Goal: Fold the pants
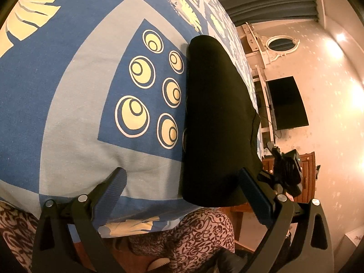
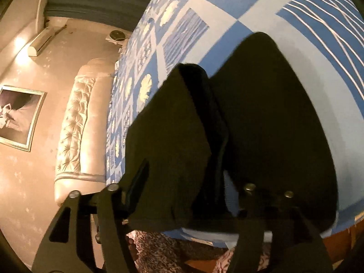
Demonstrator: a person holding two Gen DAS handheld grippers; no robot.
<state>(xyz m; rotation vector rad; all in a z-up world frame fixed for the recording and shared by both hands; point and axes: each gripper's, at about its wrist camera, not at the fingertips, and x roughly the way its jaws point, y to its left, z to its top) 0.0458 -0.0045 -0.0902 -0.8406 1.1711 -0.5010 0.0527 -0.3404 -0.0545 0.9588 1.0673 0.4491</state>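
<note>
Flatly, soft black pants [image 1: 216, 118] lie on patterned cotton bedsheet [image 1: 68, 113].

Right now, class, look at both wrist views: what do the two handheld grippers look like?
The left gripper is black plastic with silver rivets at its linkage pivots and ribbed blue pads on its fingers. The right gripper has the same black linkage and silver rivets; its pads are too dark to make out.
</note>
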